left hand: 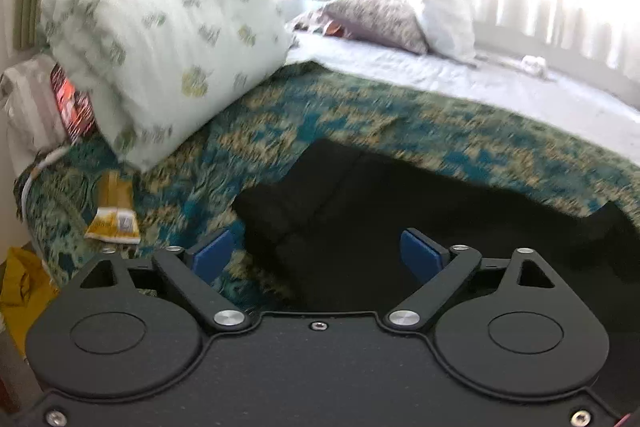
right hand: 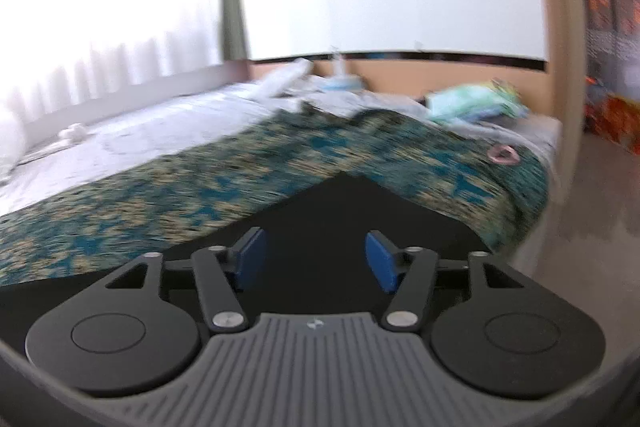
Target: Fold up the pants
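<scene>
So, pants: black soft cloth pants (left hand: 360,203), limp, light; lower centre, on the bed's teal patterned blanket (left hand: 360,115).
Grab: hem corner (right hand: 352,183).
Fingers: left gripper (left hand: 318,253) apart, right gripper (right hand: 316,259) apart, both empty.

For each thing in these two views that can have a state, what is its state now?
left gripper: open, holding nothing
right gripper: open, holding nothing
black pants: lying on the patterned blanket, partly folded
folded quilt: bundled, resting on the blanket
yellow packet: lying crumpled on the blanket
</scene>
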